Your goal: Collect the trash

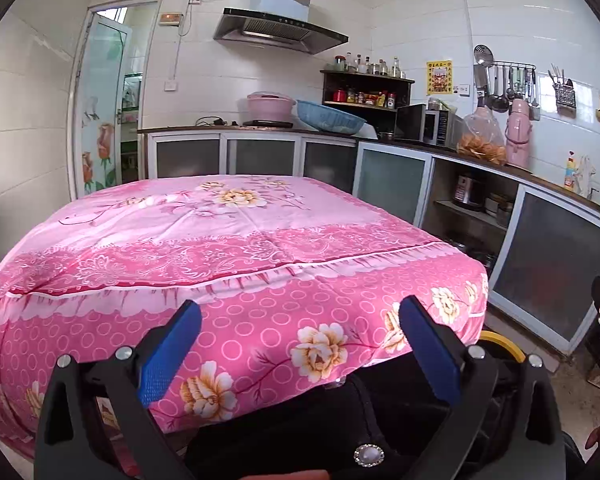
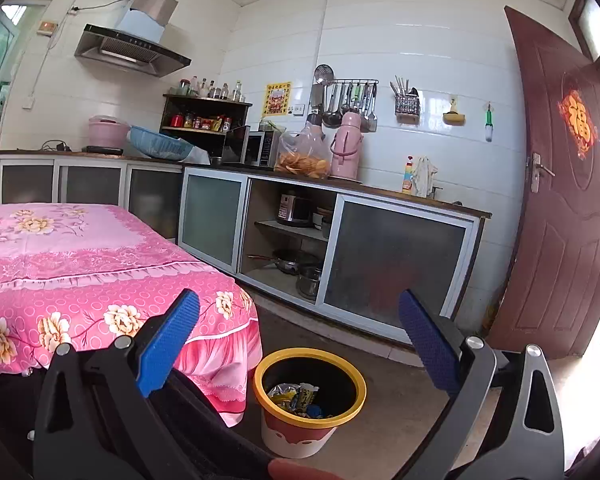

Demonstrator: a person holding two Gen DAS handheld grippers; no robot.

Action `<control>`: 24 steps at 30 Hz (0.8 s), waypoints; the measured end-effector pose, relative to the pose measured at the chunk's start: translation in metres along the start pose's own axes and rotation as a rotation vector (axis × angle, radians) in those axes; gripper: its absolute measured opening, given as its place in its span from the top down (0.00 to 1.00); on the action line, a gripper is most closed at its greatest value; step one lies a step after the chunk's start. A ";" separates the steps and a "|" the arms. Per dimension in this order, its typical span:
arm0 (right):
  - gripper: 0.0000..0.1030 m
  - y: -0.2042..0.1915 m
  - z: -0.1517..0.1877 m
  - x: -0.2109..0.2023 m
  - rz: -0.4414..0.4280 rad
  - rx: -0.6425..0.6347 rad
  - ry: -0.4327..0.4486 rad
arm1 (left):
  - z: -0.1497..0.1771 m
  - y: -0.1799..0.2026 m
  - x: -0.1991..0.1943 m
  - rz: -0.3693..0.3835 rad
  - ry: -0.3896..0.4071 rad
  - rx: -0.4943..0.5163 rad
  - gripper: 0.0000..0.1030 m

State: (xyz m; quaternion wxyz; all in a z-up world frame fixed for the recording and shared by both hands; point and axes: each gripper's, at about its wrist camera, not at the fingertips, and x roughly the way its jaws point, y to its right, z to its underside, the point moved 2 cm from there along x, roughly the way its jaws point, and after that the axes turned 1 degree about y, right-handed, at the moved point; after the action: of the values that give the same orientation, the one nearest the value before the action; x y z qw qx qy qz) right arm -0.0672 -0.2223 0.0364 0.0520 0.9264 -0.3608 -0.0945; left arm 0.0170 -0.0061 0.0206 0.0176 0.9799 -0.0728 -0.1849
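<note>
Yellow-rimmed, the bin [image 2: 310, 400] stands upright on the floor [image 2: 400, 392], mouth up, just beside the hanging corner of the pink cloth [image 2: 100, 280]. Wrappers [image 2: 296, 396] lie in its bottom, crumpled; their long axis cannot be told, and some are hidden by the rim. From the left wrist only a yellow arc of the bin [image 1: 500, 342] shows past the table corner. Right gripper [image 2: 300, 344] has its blue fingers wide apart, holding nothing, with the bin below and between them. Left gripper [image 1: 300, 352] is likewise spread and empty, facing the cloth. Bare floor lies between bin and cabinets [image 2: 396, 264]; the door [image 2: 560, 200] stands open at right.
</note>
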 end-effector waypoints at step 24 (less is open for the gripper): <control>0.08 -0.008 0.004 0.005 -0.029 -0.016 -0.027 | 0.005 0.002 0.000 -0.007 -0.026 0.000 0.08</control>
State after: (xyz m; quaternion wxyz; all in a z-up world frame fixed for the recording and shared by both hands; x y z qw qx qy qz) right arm -0.0595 -0.2196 0.0302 0.0531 0.9297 -0.3473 -0.1108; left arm 0.0150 -0.0082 0.0163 0.0161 0.9776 -0.0696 -0.1978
